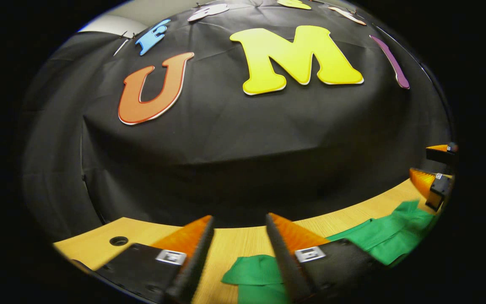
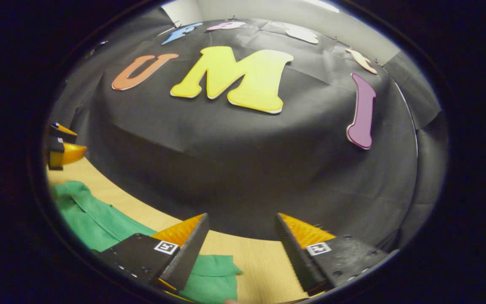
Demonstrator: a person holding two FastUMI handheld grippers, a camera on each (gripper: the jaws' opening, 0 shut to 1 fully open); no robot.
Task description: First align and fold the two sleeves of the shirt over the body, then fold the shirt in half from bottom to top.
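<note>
The green shirt (image 1: 388, 236) lies flat on the wooden surface (image 1: 234, 245), near its far edge by the booth wall. The left gripper (image 1: 239, 221) hovers with jaws spread above one sleeve end (image 1: 253, 272); the right gripper (image 2: 241, 221), jaws also spread, hovers beside the other sleeve end (image 2: 213, 274), bare wood between.
</note>
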